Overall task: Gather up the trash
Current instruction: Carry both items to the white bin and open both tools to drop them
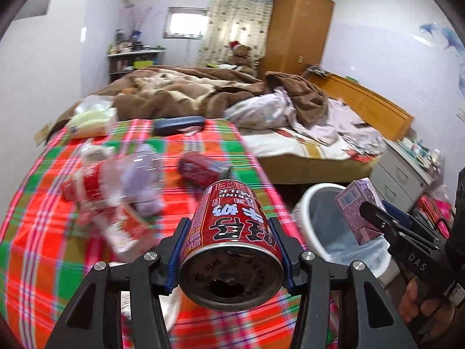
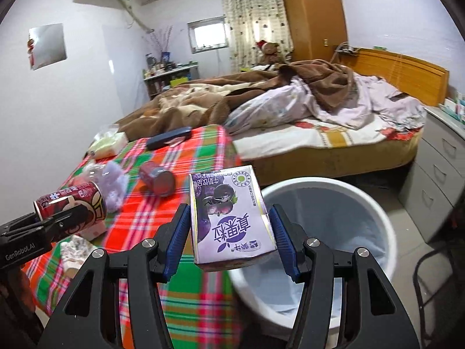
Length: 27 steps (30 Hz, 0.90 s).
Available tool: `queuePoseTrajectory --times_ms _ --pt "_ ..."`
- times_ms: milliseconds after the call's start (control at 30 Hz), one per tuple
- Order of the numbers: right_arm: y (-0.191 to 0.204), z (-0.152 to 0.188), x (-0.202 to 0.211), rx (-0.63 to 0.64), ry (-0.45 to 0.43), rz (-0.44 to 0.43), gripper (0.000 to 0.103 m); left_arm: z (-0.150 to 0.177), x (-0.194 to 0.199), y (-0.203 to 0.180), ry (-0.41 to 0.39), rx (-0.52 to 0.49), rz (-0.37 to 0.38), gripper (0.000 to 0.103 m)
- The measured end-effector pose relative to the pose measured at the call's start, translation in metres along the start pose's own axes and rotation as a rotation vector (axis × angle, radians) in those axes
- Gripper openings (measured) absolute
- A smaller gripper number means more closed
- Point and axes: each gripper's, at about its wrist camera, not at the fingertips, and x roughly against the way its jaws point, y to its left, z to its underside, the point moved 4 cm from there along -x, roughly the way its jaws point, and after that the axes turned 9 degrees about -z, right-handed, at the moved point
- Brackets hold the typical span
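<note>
My left gripper [image 1: 231, 235] is shut on a red drink can [image 1: 232, 232], held above the plaid-covered table [image 1: 43, 247]; the can [image 2: 72, 206] also shows at the left of the right wrist view. My right gripper [image 2: 229, 226] is shut on a purple milk carton [image 2: 229, 218], held at the table's edge beside the white trash bin [image 2: 377, 212]. The carton [image 1: 359, 212] hangs over the bin [image 1: 314, 203] in the left wrist view. On the table lie another red can [image 2: 158, 179], a clear plastic bottle with a red label [image 1: 96, 180] and purple crumpled wrapping [image 2: 112, 184].
A tissue pack [image 2: 107, 145] and a dark case [image 2: 168, 138] lie at the table's far end. Behind stands a bed [image 2: 334, 133] with rumpled blankets. A grey drawer unit [image 2: 438, 160] stands right of the bin, which has a liner inside. A hand [image 1: 418, 299] holds the right gripper.
</note>
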Motion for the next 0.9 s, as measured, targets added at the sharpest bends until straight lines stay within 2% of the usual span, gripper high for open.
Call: queuePoseTrajectory --times_ms 233,467,667,900 --pt "-0.044 0.007 0.003 -0.066 0.019 0.071 0.057 -0.003 -0.019 -0.063 0.017 -0.092 0.096 0.053" --pt "-0.079 0.021 -0.001 -0.099 0.087 0.128 0.057 0.001 -0.047 -0.125 0.062 -0.171 0.185 0.053" --pt "-0.101 0.03 -0.003 -0.113 0.136 0.163 0.057 0.014 -0.069 -0.159 0.118 -0.24 0.201 0.053" --pt "-0.111 0.035 -0.005 -0.13 0.167 0.158 0.058 0.015 -0.079 -0.167 0.124 -0.239 0.203 0.055"
